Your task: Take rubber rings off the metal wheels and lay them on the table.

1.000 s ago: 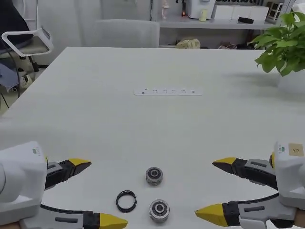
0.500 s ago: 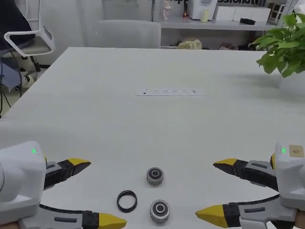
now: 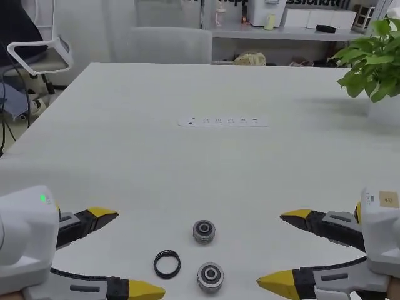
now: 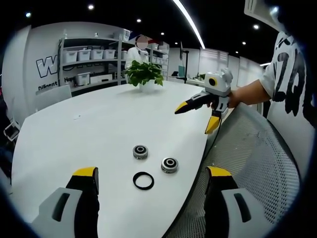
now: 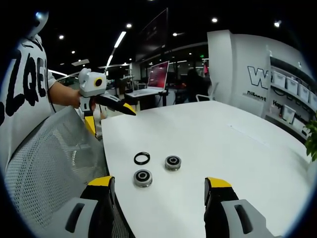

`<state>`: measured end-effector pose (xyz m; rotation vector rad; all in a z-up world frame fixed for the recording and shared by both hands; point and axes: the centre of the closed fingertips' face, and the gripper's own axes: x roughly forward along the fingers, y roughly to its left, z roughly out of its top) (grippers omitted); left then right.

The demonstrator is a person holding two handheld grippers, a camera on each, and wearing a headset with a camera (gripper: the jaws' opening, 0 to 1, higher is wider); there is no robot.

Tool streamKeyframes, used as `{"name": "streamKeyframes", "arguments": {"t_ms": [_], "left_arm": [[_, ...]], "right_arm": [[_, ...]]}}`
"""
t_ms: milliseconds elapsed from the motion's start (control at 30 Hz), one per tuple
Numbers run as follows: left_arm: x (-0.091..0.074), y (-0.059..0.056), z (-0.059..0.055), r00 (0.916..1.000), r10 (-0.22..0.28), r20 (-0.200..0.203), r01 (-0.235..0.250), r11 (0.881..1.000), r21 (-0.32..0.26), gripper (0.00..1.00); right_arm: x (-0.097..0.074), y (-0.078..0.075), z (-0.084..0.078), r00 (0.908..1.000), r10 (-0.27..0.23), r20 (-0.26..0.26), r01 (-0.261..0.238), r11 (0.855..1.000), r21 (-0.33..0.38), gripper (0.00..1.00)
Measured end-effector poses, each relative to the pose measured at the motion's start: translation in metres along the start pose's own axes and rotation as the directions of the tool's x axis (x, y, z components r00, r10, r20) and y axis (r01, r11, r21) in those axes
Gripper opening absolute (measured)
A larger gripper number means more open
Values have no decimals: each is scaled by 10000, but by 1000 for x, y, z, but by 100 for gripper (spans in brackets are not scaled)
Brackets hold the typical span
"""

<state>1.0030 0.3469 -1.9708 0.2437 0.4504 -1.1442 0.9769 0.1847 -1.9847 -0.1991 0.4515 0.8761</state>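
Two small metal wheels lie flat near the table's front edge, one [image 3: 204, 230] farther and one [image 3: 210, 275] nearer. A loose black rubber ring [image 3: 167, 264] lies to the left of the near wheel, apart from both. My left gripper [image 3: 125, 252] is open to the left of them and touches nothing. Facing it from the right, my right gripper [image 3: 282, 249] is also open and holds nothing. In the left gripper view, the ring [image 4: 143, 180] and wheels [image 4: 140, 151] [image 4: 170, 164] lie ahead of the jaws. The right gripper view has ring [image 5: 141, 158] and wheels [image 5: 173, 162] [image 5: 142, 177].
A flush socket strip [image 3: 223, 121] sits mid-table. A potted plant [image 3: 372, 56] stands at the far right. An office chair [image 3: 37, 53] is beyond the left corner, and a mesh chair back [image 4: 247, 148] stands at the table's near edge.
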Motion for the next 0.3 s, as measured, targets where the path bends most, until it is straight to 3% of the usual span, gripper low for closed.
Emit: {"name": "streamKeyframes", "arguments": {"t_ms": [300], "left_arm": [[0, 0, 1, 10000, 4, -31, -4, 10000, 2, 87]], "right_arm": [[1, 0, 0, 10000, 43, 14, -43, 10000, 43, 73]]}}
